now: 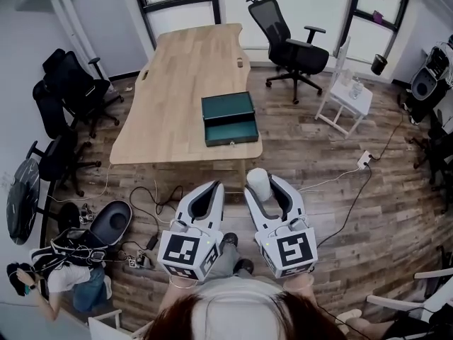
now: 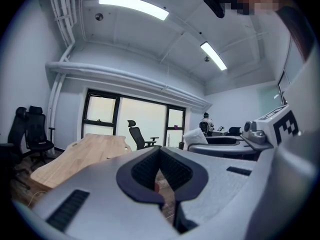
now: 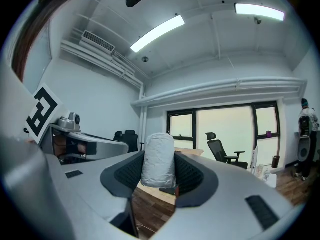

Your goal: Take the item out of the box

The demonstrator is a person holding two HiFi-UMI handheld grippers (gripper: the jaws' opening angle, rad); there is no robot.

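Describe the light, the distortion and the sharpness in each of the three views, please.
Head view: even, soft light, no hard shadows; wide-angle bending at the edges; the open dark green box is sharp. Left gripper view: fisheye circle with dark corners; bright ceiling strip lamp glares. Right gripper view: same fisheye; windows washed out; white wrapped cylinder sharp.

I saw a wooden table (image 1: 177, 98) on the plank floor (image 1: 311, 154), an open green box (image 1: 228, 119) sat by its near right corner, office chairs (image 1: 290, 44) stood around it, cables (image 1: 329, 181) and a power strip (image 1: 364, 159) lay on the floor.
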